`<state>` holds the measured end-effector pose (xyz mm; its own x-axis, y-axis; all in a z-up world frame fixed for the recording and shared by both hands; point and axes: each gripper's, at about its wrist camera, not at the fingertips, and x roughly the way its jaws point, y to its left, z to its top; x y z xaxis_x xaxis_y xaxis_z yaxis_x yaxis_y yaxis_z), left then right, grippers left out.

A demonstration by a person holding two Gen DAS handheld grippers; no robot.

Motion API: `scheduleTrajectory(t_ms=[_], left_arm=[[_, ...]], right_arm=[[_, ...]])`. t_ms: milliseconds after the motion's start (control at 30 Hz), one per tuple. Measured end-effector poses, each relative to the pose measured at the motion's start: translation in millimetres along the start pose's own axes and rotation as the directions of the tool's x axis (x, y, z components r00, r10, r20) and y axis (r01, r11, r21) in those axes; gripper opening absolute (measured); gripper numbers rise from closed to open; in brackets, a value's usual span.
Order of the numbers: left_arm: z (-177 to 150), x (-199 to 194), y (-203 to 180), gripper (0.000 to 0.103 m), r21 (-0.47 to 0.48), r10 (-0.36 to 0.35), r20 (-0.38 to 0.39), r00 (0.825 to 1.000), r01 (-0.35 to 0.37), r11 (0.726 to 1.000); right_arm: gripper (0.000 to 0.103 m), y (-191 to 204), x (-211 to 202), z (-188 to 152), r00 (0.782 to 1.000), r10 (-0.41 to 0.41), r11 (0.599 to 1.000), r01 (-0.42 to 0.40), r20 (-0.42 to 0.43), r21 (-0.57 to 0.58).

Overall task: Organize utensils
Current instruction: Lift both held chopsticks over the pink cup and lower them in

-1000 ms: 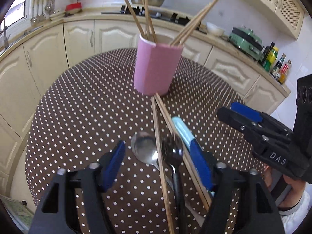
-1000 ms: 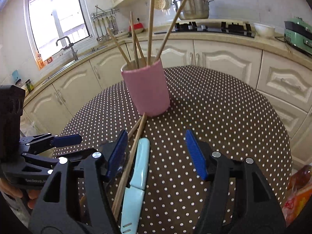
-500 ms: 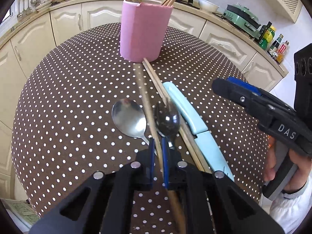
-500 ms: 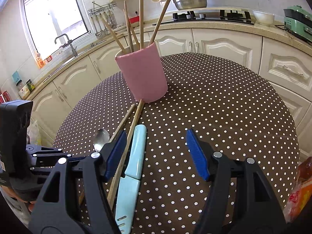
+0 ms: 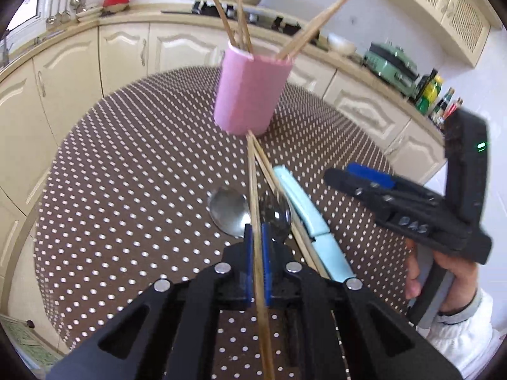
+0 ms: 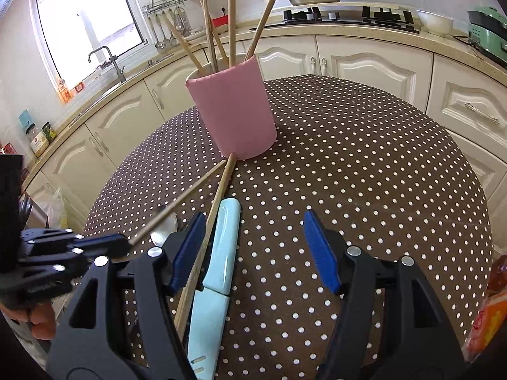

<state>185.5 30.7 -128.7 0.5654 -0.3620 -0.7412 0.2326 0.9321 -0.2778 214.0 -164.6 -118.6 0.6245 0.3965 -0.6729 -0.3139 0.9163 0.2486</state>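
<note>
On the far left we have open dotted tablecloth (image 5: 111, 190) running to the table's rounded edge, with cream cabinets (image 5: 73, 69) beyond, so there is free room on that side to swing a long stick clear.

Next comes the steel spoon (image 5: 228, 212) lying flat, its bowl toward the pink cup (image 5: 250, 91). Just to its right, our left gripper (image 5: 257, 237) has its blue pads pressed together on one wooden chopstick (image 5: 252, 190), pinched along its length with its far tip near the foot of the cup. We judge the stick light, stiff and a little slick, so a grip away from its middle lets it pivot; the long free end needs care on the way up, since the cup already bristles with leaning chopsticks (image 5: 317, 25) that narrow the mouth.

Right of it lie a dark spoon (image 5: 275, 215), two more loose chopsticks (image 6: 218, 196) and a pale blue folding knife (image 6: 221, 253), all close together and partly overlapping, which leaves little room to get pads around just one.

Farthest right, our right gripper (image 6: 253, 250) hangs with fingers spread and nothing between the pads, the knife and a chopstick just inside its left finger. Clear cloth stretches to its right.
</note>
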Motion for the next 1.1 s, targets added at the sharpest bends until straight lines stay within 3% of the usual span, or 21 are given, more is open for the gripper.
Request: scheduleTrajectory(t_ms=[267,400,567,633,800,1100], left_arm=[[-5.1,-29.6,28.0,0.005,-0.054,0.068,0.078,0.995,-0.063,0.997],[-8.3,-30.6,52.3,0.005,-0.106,0.111,0.077,0.991,-0.103,0.989],[-9.1,-13.1,67.7,0.005,-0.14,0.118,0.009,0.993,-0.115,0.983],[-10.6,-6.2,72.2,0.005,-0.153,0.1,-0.02,0.995,-0.102,0.983],[-4.6,9.3,81.1,0.006,-0.173,0.067,-0.087,0.994,-0.082,0.981],[35.2,41.0,82.2,0.012,-0.158,0.069,-0.14,0.988,-0.091,0.983]], right_arm=[[0.063,21.0,30.2,18.6,0.995,0.023,0.998,-0.029,-0.098,-0.059],[0.051,33.2,48.1,31.5,0.989,0.026,0.995,-0.04,-0.144,-0.093],[0.033,38.7,72.4,45.7,0.975,0.027,0.994,-0.049,-0.222,-0.095],[0.033,38.7,80.1,49.7,0.968,0.028,0.995,-0.052,-0.25,-0.09],[0.012,41.8,94.1,54.9,0.957,0.03,0.994,-0.059,-0.287,-0.091],[0.01,28.9,82.8,54.3,0.967,0.069,0.994,-0.088,-0.247,-0.064]])
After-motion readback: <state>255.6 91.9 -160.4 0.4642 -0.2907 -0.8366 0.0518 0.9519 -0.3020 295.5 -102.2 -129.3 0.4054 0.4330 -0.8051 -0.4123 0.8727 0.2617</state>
